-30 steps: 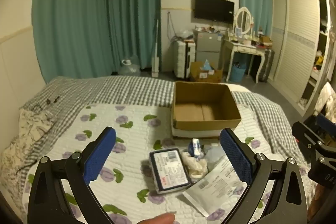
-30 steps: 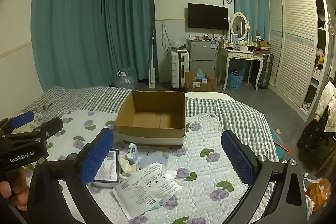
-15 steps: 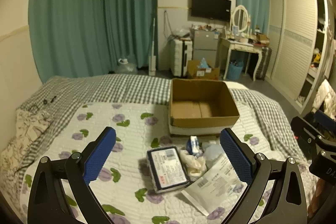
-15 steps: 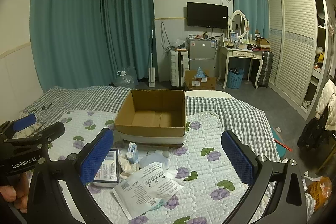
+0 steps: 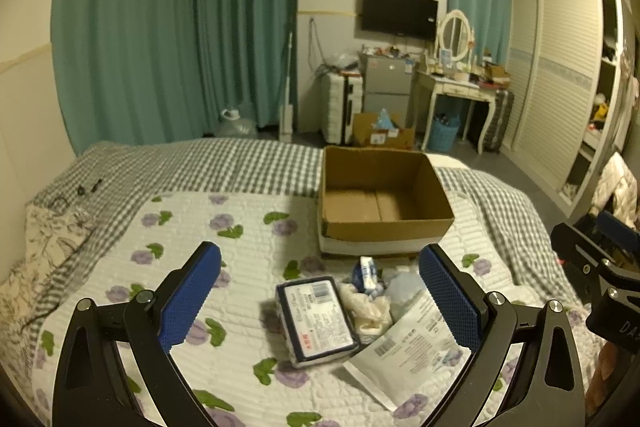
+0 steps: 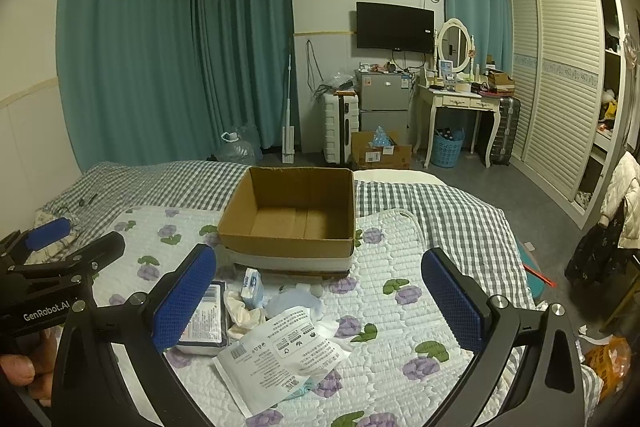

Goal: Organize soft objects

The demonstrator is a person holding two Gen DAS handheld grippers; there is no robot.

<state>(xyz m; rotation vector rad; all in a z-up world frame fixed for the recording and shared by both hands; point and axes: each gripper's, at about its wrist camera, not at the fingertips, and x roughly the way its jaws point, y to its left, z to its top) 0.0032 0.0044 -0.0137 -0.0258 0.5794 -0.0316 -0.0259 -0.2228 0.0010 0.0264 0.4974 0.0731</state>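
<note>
An open, empty cardboard box stands on the bed. In front of it lies a small heap: a dark-edged wipes pack, a crumpled cream cloth, a small blue-white pack, a pale blue soft item and a flat white printed packet. My left gripper is open and empty above the heap. My right gripper is open and empty, right of the heap.
The bed has a white flowered quilt over a checked sheet. A patterned pillow lies at the left. Beyond the bed stand teal curtains, a fridge, a dressing table and a wardrobe.
The left wrist view has lifted and pulled back slightly; the fingertip seen at its bottom edge is gone. The right gripper has barely moved. Both stay open.
</note>
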